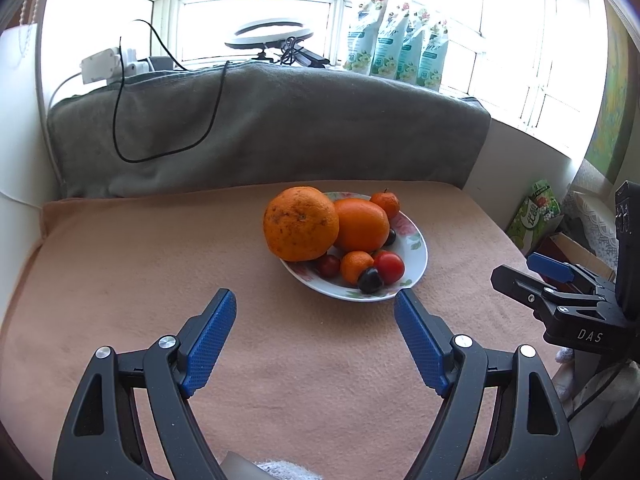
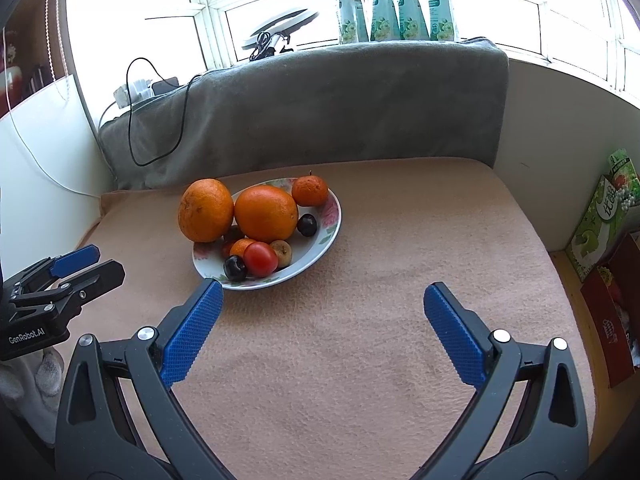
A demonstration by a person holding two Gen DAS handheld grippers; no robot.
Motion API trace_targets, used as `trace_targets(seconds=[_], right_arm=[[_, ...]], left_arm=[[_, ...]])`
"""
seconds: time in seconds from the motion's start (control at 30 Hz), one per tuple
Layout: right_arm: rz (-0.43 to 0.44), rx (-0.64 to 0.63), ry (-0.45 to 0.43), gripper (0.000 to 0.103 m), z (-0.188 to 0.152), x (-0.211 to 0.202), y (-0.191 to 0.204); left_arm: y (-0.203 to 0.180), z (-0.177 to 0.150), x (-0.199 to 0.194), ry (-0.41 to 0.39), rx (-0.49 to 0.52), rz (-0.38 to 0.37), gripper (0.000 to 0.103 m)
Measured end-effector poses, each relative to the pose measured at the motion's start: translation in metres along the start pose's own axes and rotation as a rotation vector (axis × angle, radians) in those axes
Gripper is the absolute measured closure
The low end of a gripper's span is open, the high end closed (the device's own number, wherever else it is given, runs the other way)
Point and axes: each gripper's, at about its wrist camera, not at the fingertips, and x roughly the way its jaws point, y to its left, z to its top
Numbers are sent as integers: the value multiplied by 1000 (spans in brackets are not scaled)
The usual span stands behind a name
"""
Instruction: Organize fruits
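Two grippers were hanging over the peach-coloured blanket (image 1: 120, 280), both with jaws spread wide and nothing between the blue pads. The left gripper (image 1: 315, 302) pointed down at the blanket just short of the floral plate (image 1: 416, 248), which sat a bit ahead of it and toward its right finger; that fingertip's edge looked nearly level with the plate's near rim, but I couldn't tell if it actually touched. The right gripper (image 2: 323, 294) was off to the plate's right side, so from its camera the plate (image 2: 328, 224) lay ahead and to the left, with the left fingertip overlapping the near rim in the picture.

Fruit was all piled on the plate: a big rough-skinned orange (image 1: 300, 224) leaning on the left edge, a smoother orange (image 1: 362, 224) right beside it and touching, a small mandarin (image 1: 385, 204) at the back, another small mandarin (image 1: 356, 266) at the front, a red tomato (image 1: 389, 267), a dark plum (image 1: 370, 280) nearest the grippers, a second dark plum (image 2: 307, 225) by the smooth orange, a reddish fruit (image 1: 328, 266) under the big one, and a small yellowish-brown fruit (image 2: 281, 253) seen only from the right wrist.

Behind it all was a grey blanket (image 1: 280, 120) with a black cable (image 1: 120, 120) draped over it, plus four pouches (image 1: 396, 40) on the window sill.
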Motion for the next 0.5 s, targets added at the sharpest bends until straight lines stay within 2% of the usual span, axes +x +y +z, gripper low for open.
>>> trace_targets(seconds=[0.5], right_arm=[[5, 13, 10, 1, -2, 5, -1]], left_arm=[[5, -1, -1, -5, -2, 0, 22]])
